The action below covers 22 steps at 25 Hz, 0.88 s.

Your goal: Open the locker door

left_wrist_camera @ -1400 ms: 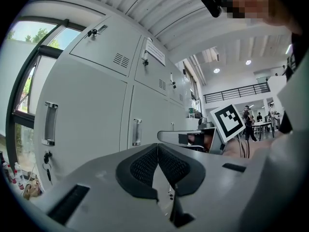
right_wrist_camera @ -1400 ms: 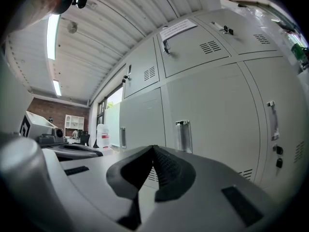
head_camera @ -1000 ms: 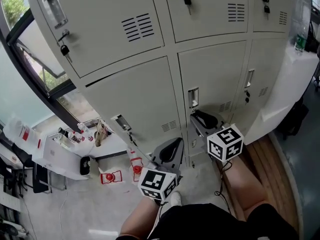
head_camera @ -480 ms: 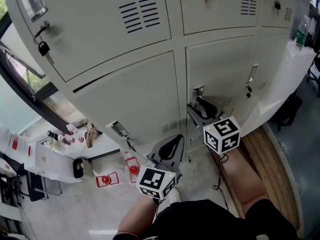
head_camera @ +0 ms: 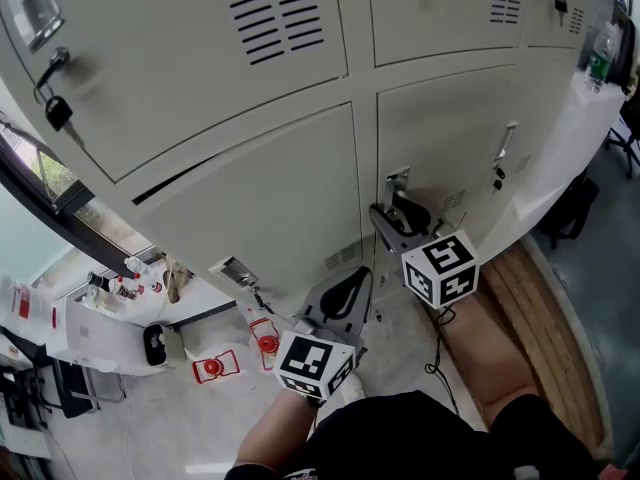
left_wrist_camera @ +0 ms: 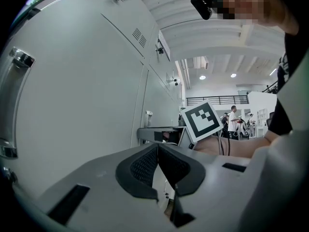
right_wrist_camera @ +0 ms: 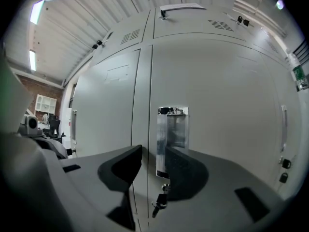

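So the big thing here is the bank of lockers [head_camera: 250, 58]. The door [head_camera: 450, 138] that matters looks like the lower one just right of the centre seam, and it's shut flush with its frame. The right gripper [right_wrist_camera: 153, 154] points straight at it, jaws spread with nothing clamped. The left gripper [left_wrist_camera: 157, 151] hangs lower and off to that one's left, jaws pressed together on nothing, so I'd say it's just parked. The handle [right_wrist_camera: 172, 129] is a shiny recessed pull near the door's left edge. In the right gripper view it shows in the gap between the jaws, with the right jaw covering its lower part. I honestly can't tell if anything's touching yet. Under it a key [right_wrist_camera: 159, 203] sticks out of the lock. To do this well, I'd ease in until the pull's lip sits properly between the pads, not just at the tips, then close firmly before pulling. With the handle on the left edge, the hinges are probably on the right, so swing outward along that arc rather than yanking straight back. Keep the jaws clear of the key, since snagging it could twist the grip off. Can't tell if it's locked, so if the door resists, don't force it.
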### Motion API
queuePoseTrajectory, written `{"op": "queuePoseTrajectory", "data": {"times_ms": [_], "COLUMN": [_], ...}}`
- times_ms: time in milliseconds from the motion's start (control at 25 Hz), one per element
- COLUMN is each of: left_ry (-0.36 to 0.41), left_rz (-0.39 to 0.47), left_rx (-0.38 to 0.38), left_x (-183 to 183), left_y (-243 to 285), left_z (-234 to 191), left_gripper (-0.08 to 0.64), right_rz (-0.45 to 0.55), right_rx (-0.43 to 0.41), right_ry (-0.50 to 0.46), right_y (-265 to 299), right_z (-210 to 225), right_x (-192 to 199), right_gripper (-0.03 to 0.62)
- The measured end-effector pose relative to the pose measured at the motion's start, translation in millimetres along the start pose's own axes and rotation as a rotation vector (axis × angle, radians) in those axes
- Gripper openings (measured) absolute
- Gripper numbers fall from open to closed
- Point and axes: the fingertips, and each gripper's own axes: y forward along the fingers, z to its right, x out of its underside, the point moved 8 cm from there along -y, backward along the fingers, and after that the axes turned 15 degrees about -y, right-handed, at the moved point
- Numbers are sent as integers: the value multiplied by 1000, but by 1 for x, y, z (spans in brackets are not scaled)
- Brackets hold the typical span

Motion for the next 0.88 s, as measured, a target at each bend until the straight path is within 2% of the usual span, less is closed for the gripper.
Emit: {"op": "queuePoseTrajectory", "data": {"times_ms": [360, 640, 880], "left_ry": [10, 17, 14], "left_rz": [-23, -9, 1], "left_rx": [45, 25, 9], "left_x": [-2, -5, -2], "left_y": [7, -1, -3], "left_z": [-2, -1, 8], "left_gripper": [17, 17, 17], "right_rz": [-5, -16, -10], "right_rx": [3, 26, 7], "right_ry": [14, 20, 30], "right_y": [-2, -6, -17], "right_z": [1, 2, 0], "right_x": [1, 1, 2], "right_gripper": [179, 156, 155]}}
